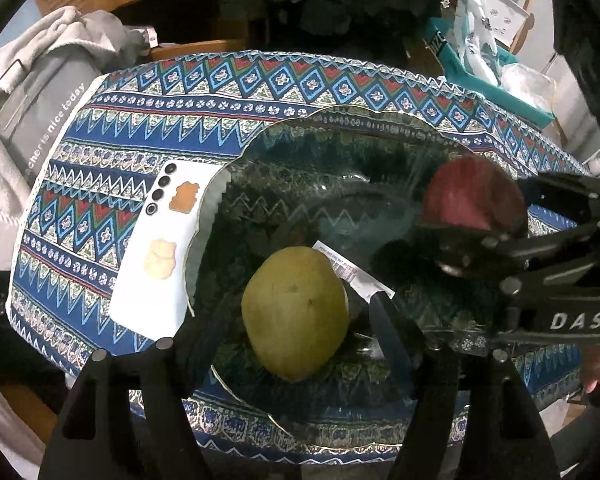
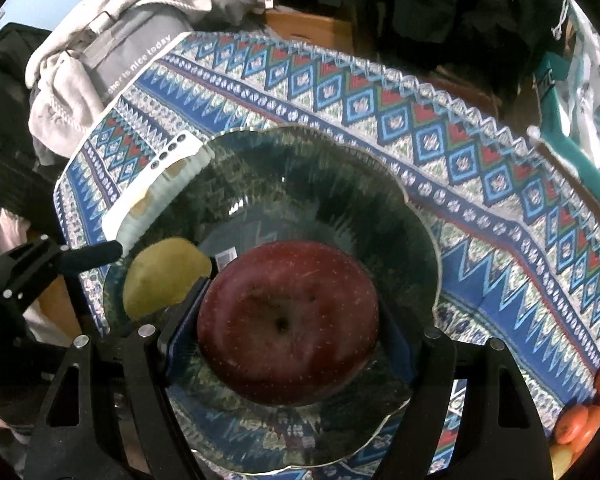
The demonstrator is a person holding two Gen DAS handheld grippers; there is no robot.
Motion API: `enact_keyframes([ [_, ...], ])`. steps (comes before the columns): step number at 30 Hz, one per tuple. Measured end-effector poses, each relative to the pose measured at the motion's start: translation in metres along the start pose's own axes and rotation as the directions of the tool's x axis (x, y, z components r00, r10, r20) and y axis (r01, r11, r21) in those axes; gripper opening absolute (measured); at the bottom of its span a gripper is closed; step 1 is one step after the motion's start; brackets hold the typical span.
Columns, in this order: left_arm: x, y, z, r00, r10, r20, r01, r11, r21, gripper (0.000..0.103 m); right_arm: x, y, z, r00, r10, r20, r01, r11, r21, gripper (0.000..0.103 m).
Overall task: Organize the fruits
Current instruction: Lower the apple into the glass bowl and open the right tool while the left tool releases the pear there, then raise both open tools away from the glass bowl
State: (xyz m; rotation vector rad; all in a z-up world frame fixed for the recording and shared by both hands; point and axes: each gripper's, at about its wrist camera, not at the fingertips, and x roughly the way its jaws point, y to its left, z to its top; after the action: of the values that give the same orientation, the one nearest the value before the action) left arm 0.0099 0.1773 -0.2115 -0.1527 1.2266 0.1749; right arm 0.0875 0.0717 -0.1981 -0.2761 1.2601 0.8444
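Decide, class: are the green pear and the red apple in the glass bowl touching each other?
Apart. The left wrist view shows the green pear and the red apple separated by a clear stretch of the glass bowl.

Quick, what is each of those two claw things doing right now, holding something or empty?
Left gripper: open, straddling the green fruit in the glass bowl, pads off it.
Right gripper: closed on the red apple.

Red apple [image 2: 288, 320], green pear [image 1: 296, 314], in glass bowl [image 2: 340, 168]
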Motion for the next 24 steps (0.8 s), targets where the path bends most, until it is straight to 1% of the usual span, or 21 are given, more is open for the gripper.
enact_keyframes([
  [3, -0.001, 0.000, 0.000, 1.000, 0.003, 0.002, -0.003, 1.000, 0.001, 0.073, 0.004, 0.000, -0.002, 1.000, -0.009, -0.008, 0.009, 1.000, -0.001, 0.080],
  [4, -0.001, 0.000, 0.000, 1.000, 0.004, 0.001, -0.004, 1.000, 0.003, 0.073, 0.004, 0.000, -0.003, 1.000, -0.012, -0.006, 0.012, 1.000, -0.001, 0.079],
  [7, 0.000, -0.002, -0.001, 1.000, 0.008, -0.001, -0.008, 1.000, 0.013, 0.073, -0.004, -0.002, -0.001, 1.000, 0.014, 0.022, -0.015, 1.000, 0.014, 0.078],
  [9, -0.001, -0.003, 0.000, 1.000, 0.010, -0.001, -0.010, 1.000, 0.021, 0.073, -0.012, -0.003, 0.001, 0.999, 0.016, 0.040, -0.017, 1.000, 0.024, 0.078],
  [12, -0.006, -0.002, 0.003, 1.000, 0.019, 0.017, -0.019, 1.000, 0.018, 0.073, -0.022, -0.003, 0.003, 0.998, 0.012, 0.065, -0.014, 0.999, 0.035, 0.078],
  [19, -0.026, 0.001, 0.009, 0.997, 0.021, 0.080, -0.021, 1.000, -0.002, 0.073, -0.055, -0.006, 0.006, 0.991, -0.051, 0.127, 0.045, 0.998, 0.052, 0.079],
  [21, -0.035, 0.000, 0.012, 0.995, 0.014, 0.100, -0.013, 1.000, -0.005, 0.076, -0.066, -0.007, 0.007, 0.987, -0.079, 0.142, 0.072, 0.996, 0.057, 0.079],
  [24, -0.046, -0.002, 0.016, 0.991, 0.017, 0.131, -0.017, 1.000, -0.006, 0.078, -0.083, -0.008, 0.006, 0.978, -0.116, 0.173, 0.107, 0.993, 0.058, 0.080],
])
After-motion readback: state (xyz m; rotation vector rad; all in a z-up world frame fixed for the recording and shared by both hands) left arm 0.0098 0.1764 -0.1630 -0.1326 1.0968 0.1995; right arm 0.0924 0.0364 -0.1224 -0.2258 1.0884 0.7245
